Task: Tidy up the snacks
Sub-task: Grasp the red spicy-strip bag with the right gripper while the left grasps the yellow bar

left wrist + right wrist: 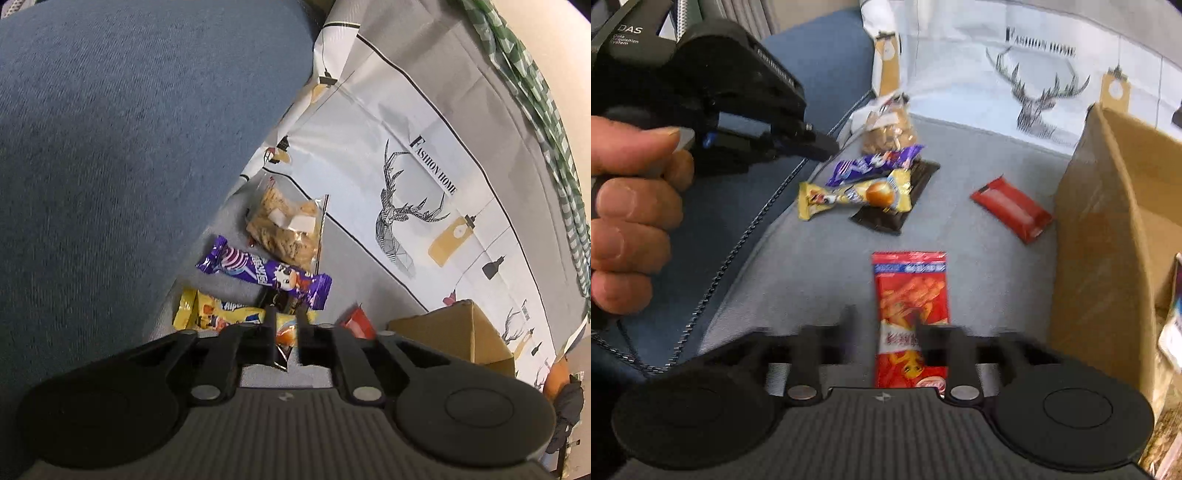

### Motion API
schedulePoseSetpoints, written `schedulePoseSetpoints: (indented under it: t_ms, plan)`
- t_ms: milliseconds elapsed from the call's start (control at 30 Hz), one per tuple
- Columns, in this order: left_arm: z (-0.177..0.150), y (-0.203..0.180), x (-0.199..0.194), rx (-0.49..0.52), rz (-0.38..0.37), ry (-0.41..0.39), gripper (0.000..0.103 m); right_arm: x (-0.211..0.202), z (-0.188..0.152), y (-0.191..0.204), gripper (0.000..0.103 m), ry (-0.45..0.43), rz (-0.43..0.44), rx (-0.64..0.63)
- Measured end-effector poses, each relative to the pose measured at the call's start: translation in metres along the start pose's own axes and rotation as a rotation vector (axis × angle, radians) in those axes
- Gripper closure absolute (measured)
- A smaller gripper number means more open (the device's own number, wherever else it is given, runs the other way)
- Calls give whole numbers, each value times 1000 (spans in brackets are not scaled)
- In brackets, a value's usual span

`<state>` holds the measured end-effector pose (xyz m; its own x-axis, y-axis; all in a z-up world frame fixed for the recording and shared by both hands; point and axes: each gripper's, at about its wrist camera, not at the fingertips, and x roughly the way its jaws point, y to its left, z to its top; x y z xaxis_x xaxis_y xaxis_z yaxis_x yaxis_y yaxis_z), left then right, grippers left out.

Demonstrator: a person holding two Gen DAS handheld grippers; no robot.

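Note:
Snacks lie on a grey cushion (960, 177). A purple packet (266, 275) (875, 162) and a yellow packet (218, 310) (849, 195) rest on a dark wrapper (886, 218), with a clear bag of biscuits (284, 225) (890, 129) behind them. My left gripper (287, 315) (827, 146), held in a hand (631, 206), hovers over this pile with its fingers a narrow gap apart and nothing pinched. A long red packet (910, 288) lies flat under my blurred right gripper (886, 326), which stands open above its near end. A small red packet (1012, 208) (356, 321) lies towards the box.
An open cardboard box (1108, 221) (461, 332) stands on the right with some packets inside. A blue cushion (110, 147) rises on the left. A deer-printed cloth (406, 166) covers the backrest, and a green checked cloth (535, 92) hangs beyond it.

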<state>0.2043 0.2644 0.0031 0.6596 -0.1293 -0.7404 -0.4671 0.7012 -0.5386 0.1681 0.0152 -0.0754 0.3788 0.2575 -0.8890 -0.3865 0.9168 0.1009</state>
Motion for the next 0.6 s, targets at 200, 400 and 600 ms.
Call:
schedulePoseSetpoints:
  t_ms: [200,400,600]
  plan:
    - [-2,-12,14,98,42,36,58,32,-11,-1,36,60,-28,-39]
    - [-14,-45,45,421,157,80,23,47,-13,-7,37,99,-40,-49]
    - [-20,-43,73,525,235,132,30,44,-9,-15,53,95,-13,-20]
